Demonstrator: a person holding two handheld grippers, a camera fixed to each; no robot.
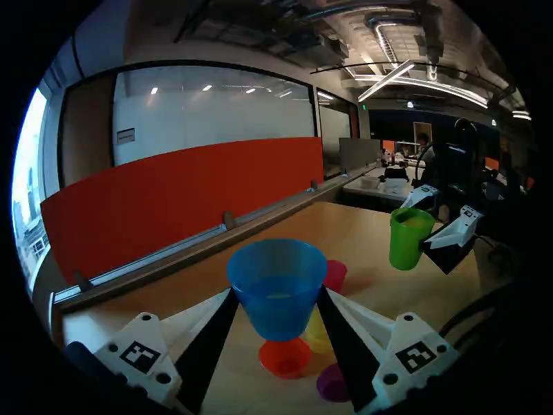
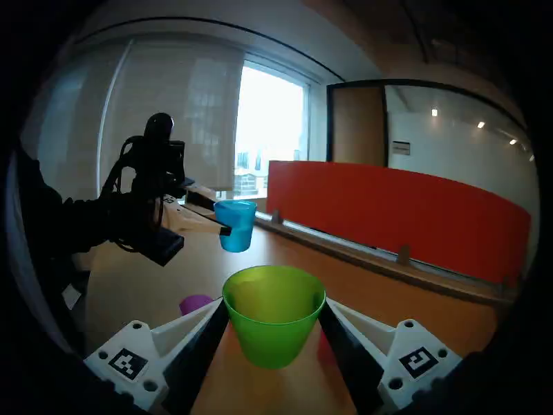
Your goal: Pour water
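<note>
I am gripping the blue cup (image 1: 276, 277) with the left gripper (image 1: 276, 299). Both fingers are pressing against its sides, so the jaws are standing partway closed around it. The cup is sitting upright and hanging above the wooden table (image 1: 359, 228). A paler band is showing low inside it, though I cannot tell whether that is water. Below it, small cups are sitting close together on the table: an orange cup (image 1: 285, 357) directly under it, a yellow cup (image 1: 318, 333) just beside that, a pink cup (image 1: 336, 274) peeking out behind, and a purple cup (image 1: 333, 382) nearest the camera.

With the right gripper (image 2: 274, 312) I am clasping the green cup (image 2: 274, 325) the same way, fingers bearing on both sides, the cup upright with its mouth facing up. I cannot tell whether it is holding any liquid. In the left gripper view that cup is hanging off to the right, well apart from the blue one and above the table. In the right gripper view the blue cup is hanging to the upper left, with a dark-clad hand (image 2: 128, 214) carrying its gripper. A long red panel (image 1: 186, 194) is running along the table's far edge, and a bright window (image 2: 269, 131) is glowing behind the blue cup
</note>
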